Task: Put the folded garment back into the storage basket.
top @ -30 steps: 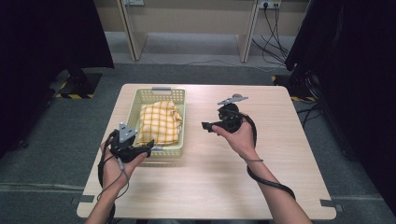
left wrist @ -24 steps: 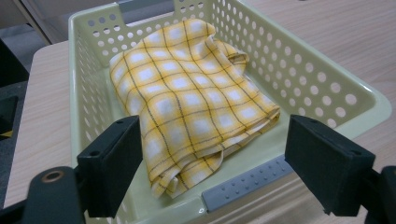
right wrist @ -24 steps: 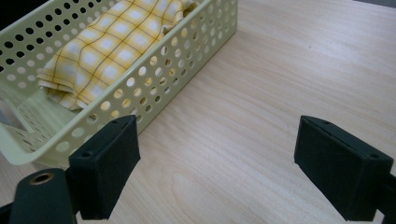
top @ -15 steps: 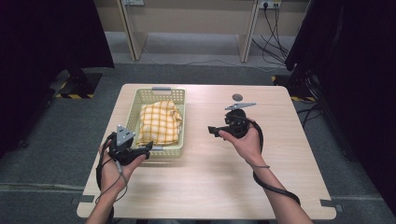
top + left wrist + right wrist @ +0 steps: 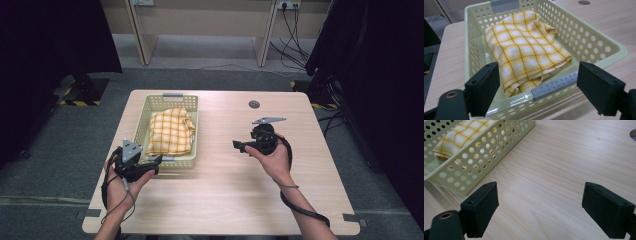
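- Inside the pale green perforated plastic basket point(image 5: 142, 127) lies the folded yellow checked cloth point(image 5: 170, 131), filling most of its floor.
- Just at the basket's near rim, by its grey handle strip point(image 5: 554, 85), the left tongs point(image 5: 536, 82) stand spread, pinching nothing.
- Well to the right of the basket, over the bare wooden counter point(image 5: 225, 200), the right tongs point(image 5: 539, 205) are also spread and empty.
- Judging by its folds, the cloth is soft, light and limp; pinching a raised fold near the basket's near end looks surest.

Folded yellow plaid cloth point(image 5: 171, 131) in perforated basket point(image 5: 141, 118).
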`<state>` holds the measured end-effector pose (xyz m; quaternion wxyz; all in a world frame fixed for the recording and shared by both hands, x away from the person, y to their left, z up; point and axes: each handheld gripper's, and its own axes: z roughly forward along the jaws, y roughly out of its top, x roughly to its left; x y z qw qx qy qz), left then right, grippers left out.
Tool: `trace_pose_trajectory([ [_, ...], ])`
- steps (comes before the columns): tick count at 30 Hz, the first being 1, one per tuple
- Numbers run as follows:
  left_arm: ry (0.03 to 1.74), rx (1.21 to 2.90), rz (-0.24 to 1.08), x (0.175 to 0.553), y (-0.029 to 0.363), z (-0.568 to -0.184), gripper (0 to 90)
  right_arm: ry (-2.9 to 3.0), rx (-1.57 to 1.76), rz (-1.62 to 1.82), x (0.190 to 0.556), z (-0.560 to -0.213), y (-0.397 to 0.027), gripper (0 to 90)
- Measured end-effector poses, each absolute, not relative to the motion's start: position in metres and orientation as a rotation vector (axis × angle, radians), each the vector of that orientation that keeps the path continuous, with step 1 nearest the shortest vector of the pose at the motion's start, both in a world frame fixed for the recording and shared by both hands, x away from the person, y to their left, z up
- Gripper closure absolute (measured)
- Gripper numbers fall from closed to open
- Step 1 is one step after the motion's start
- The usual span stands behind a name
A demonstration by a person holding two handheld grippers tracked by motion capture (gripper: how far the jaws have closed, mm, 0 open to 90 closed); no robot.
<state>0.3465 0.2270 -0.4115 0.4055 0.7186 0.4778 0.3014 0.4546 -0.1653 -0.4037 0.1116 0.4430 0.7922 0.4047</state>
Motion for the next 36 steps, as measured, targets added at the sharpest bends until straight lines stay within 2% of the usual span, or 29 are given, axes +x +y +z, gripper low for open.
trace_pose_trajectory([
  [36, 1.185, 1.745, 0.763, 0.328, 0.241, -0.427, 17.5, 2.222, 1.369, 1.193, 0.422, -0.420, -0.220, 14.1],
])
